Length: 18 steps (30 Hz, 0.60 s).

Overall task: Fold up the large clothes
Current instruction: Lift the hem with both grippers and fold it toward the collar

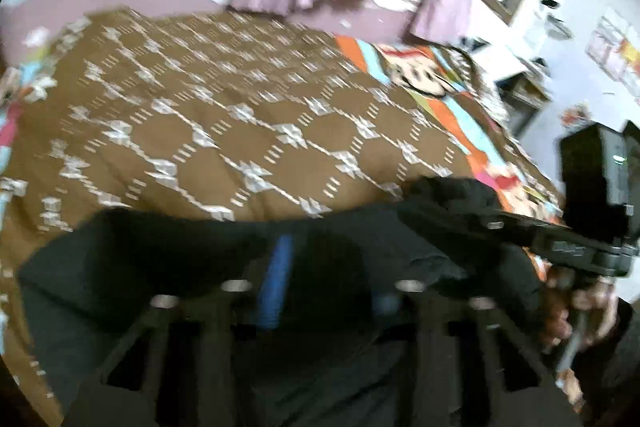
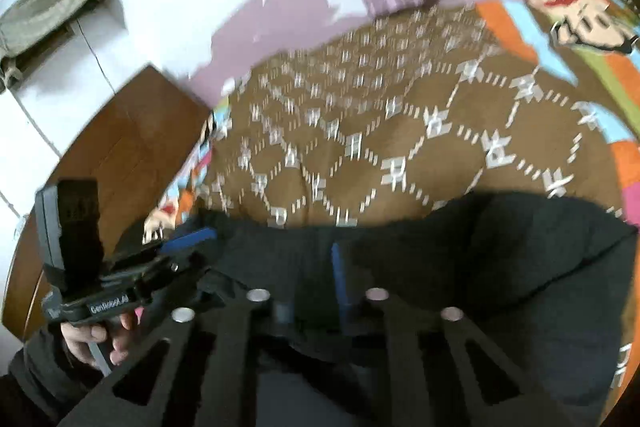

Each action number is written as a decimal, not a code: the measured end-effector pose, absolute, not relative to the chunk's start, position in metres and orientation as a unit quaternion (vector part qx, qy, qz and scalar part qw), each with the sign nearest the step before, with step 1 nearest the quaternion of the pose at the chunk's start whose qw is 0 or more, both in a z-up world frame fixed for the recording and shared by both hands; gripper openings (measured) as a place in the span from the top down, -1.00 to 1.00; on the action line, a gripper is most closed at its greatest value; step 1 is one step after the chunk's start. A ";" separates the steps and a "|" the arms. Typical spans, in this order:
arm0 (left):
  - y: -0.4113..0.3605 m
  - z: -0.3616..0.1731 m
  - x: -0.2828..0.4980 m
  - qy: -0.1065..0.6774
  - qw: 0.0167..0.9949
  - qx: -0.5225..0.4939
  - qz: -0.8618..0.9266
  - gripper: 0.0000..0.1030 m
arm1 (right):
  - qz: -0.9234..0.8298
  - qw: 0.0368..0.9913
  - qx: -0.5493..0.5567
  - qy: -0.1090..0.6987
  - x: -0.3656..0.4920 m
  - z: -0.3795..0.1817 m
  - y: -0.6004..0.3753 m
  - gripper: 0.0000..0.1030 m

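Black garment [image 1: 168, 259], dark plain fabric, bunched & rumpled; lies at near edge of bed w/ brown patterned cover; top edge lifted, stretched sideways; details blurred.

A white label on the side of the left gripper [image 2: 188, 241], seen in the right wrist view just above the person's hand [image 2: 94, 341], reads roughly "GenRobot.AI", blurred. A smaller mark left of that label cannot be read. Nothing else is legible.
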<state>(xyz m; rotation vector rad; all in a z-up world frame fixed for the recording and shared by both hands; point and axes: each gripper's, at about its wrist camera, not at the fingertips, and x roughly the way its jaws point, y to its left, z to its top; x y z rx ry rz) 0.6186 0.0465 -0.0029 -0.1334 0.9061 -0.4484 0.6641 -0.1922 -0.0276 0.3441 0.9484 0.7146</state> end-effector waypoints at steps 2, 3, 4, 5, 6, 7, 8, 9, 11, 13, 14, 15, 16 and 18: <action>0.040 -0.011 0.617 0.452 0.857 -0.032 -0.243 0.77 | 0.339 0.802 0.133 0.474 0.662 -0.040 -0.183 0.78; 0.039 -0.014 0.614 0.456 0.853 -0.017 -0.254 0.81 | 0.342 0.796 0.114 0.487 0.659 -0.047 -0.179 0.78; 0.037 -0.018 0.609 0.464 0.844 -0.003 -0.269 0.85 | 0.346 0.788 0.095 0.499 0.656 -0.053 -0.176 0.82; 0.036 -0.022 0.606 0.473 0.835 0.006 -0.281 0.87 | 0.348 0.783 0.078 0.510 0.653 -0.060 -0.172 0.83; 0.035 -0.028 0.603 0.484 0.826 0.021 -0.288 0.88 | 0.347 0.776 0.063 0.522 0.651 -0.066 -0.169 0.84; 0.032 -0.035 0.601 0.494 0.820 0.032 -0.286 0.92 | 0.347 0.769 0.056 0.534 0.651 -0.071 -0.168 0.88; 0.030 -0.042 0.599 0.506 0.815 0.039 -0.280 0.93 | 0.343 0.764 0.056 0.544 0.652 -0.075 -0.167 0.90; 0.030 -0.048 0.601 0.518 0.809 0.040 -0.273 0.93 | 0.343 0.759 0.057 0.550 0.655 -0.078 -0.167 0.90; 0.029 -0.057 0.605 0.536 0.803 0.033 -0.258 0.95 | 0.340 0.750 0.043 0.566 0.658 -0.085 -0.163 0.91; 0.023 -0.066 0.608 0.548 0.798 0.046 -0.246 0.97 | 0.336 0.744 0.020 0.578 0.658 -0.093 -0.157 0.93; 0.018 -0.071 0.607 0.551 0.797 0.066 -0.240 0.98 | 0.333 0.742 0.011 0.582 0.658 -0.097 -0.154 0.95; 0.014 -0.076 0.607 0.551 0.796 0.088 -0.235 0.98 | 0.329 0.741 0.005 0.585 0.659 -0.100 -0.152 0.97; 0.010 -0.080 0.606 0.551 0.795 0.103 -0.230 0.98 | 0.324 0.739 -0.005 0.591 0.659 -0.107 -0.148 1.00; 0.008 -0.089 0.607 0.553 0.795 0.109 -0.222 0.98 | 0.319 0.739 -0.013 0.593 0.662 -0.115 -0.143 1.00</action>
